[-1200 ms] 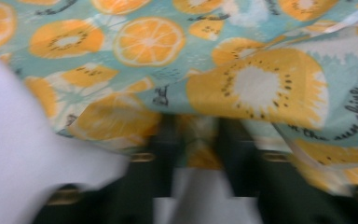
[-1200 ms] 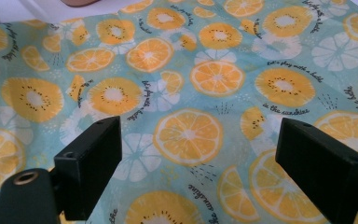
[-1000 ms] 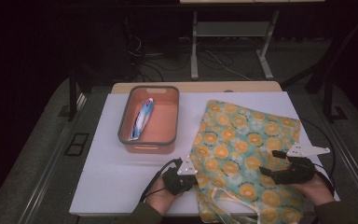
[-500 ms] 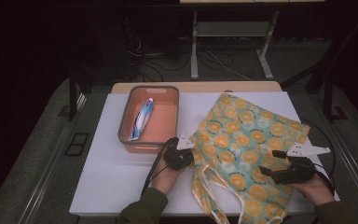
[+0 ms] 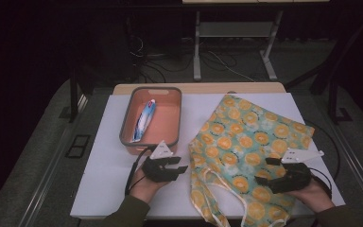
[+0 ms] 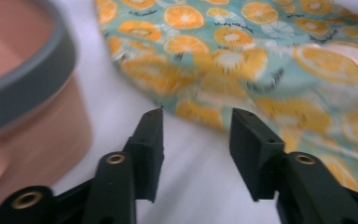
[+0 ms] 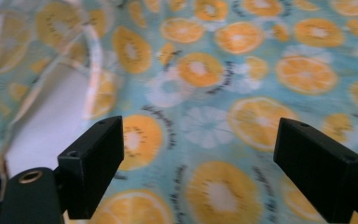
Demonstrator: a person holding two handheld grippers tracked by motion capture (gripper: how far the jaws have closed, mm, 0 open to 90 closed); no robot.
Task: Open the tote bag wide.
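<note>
Here, left tongs (image 6: 196, 135) gape just off bag edge (image 6: 186, 109).

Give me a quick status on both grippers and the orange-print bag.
Left gripper just opened, nothing between jaws, beside the bag. Right gripper open over the bag. Bag lies flat on the table. Tray close left.

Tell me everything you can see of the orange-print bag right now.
The bag is thin, soft-looking fabric, teal with orange slices and pale flowers, with cream-edged handles trailing toward the near table edge. It lies spread, slightly rumpled, on the white table, right of the tray and apart from it. The left gripper, open, sits just off its left edge with nothing between the fingers. The right gripper is open above its near right part.
</note>
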